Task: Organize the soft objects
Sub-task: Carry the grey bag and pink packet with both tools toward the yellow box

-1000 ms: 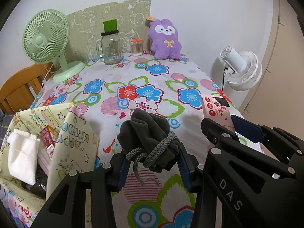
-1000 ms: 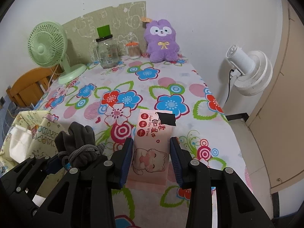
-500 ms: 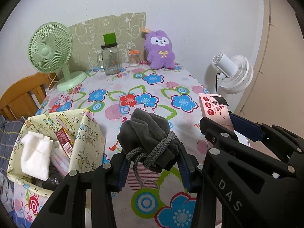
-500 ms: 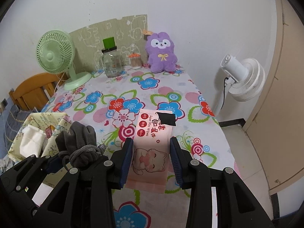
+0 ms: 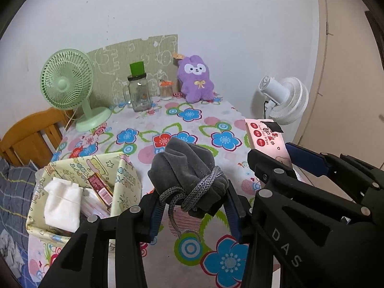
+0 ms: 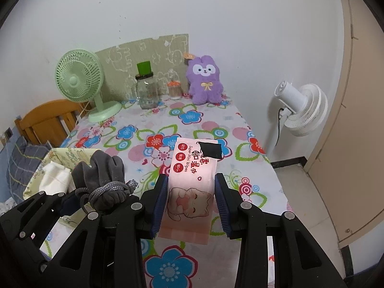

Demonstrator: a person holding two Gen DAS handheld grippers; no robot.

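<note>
Left wrist view shows the left tool [image 5: 192, 206] clamped on the grey drawstring pouch [image 5: 186, 170] and the right tool [image 6: 190, 199] gripping the pink wipes pack [image 6: 192, 182] — both lifted above the surface [image 6: 204, 120], probably for dropping into the yellow storage box [image 5: 124, 175] beside them.

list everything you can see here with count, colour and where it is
grey drawstring pouch: 1, dark grey, held above the table's near edge
wet wipes pack: 1, pink with a cat print, held above the table's near right
storage bag: 1, pale yellow cartoon print, near left, holds a white item and red-printed packets
plush toy: 1, purple, far edge against the wall
desk fan: 1, mint green, far left of table
glass jar: 1, clear, green-topped, far centre
small container: 1, orange lid, beside the plush
standing fan: 1, white, right of table
table: 1, floral cloth
chair: 1, wooden, left
left hand-held gripper: black, shut on pouch
right hand-held gripper: black, shut on wipes
</note>
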